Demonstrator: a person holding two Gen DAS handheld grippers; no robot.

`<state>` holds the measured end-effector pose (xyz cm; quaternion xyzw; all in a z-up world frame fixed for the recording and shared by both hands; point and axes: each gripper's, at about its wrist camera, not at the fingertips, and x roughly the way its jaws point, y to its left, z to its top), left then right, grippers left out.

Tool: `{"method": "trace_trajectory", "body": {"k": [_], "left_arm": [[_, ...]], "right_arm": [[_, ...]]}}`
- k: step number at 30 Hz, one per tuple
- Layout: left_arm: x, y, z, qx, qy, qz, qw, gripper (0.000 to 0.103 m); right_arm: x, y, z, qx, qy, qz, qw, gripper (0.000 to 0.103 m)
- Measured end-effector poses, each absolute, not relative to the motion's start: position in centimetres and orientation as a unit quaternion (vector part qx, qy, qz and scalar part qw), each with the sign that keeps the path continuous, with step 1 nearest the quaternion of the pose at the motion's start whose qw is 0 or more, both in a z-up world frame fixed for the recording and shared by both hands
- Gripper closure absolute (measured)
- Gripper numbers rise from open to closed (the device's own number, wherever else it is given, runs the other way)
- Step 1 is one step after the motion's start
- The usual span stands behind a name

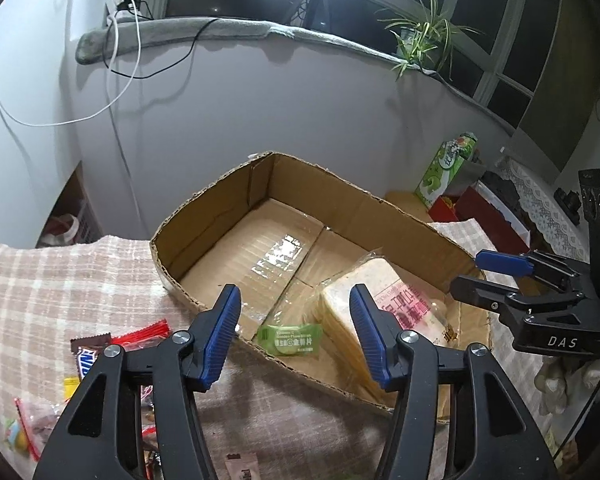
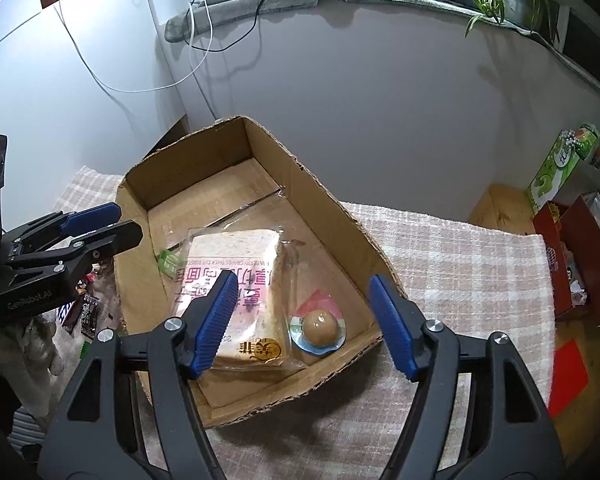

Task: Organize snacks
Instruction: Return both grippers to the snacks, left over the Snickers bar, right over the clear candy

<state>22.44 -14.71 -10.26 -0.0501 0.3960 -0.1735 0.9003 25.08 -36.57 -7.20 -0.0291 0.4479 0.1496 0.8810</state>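
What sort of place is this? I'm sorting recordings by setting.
Most likely a room in a home at night: a potted plant on a cloth-covered windowsill under dark panes, a checked cloth over the table, and a cardboard box holding snacks.

matt cardboard box, glossy plastic bread bag

The cardboard box is set on the desk; the bread bag is laid inside it, the jelly cup just beside it; loose snacks are scattered left of the box.
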Motion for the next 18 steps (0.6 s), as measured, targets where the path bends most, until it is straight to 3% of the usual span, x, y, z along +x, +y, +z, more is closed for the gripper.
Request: {"method": "trace_trajectory", "body": {"k": [18], "left_arm": [[17.5, -10.2, -7.0, -0.065, 0.360, -0.165, 0.916, 0.047]], "right_arm": [[17.8, -33.0, -3.8, -0.027, 0.414, 0.204, 0.887, 0.032]]}}
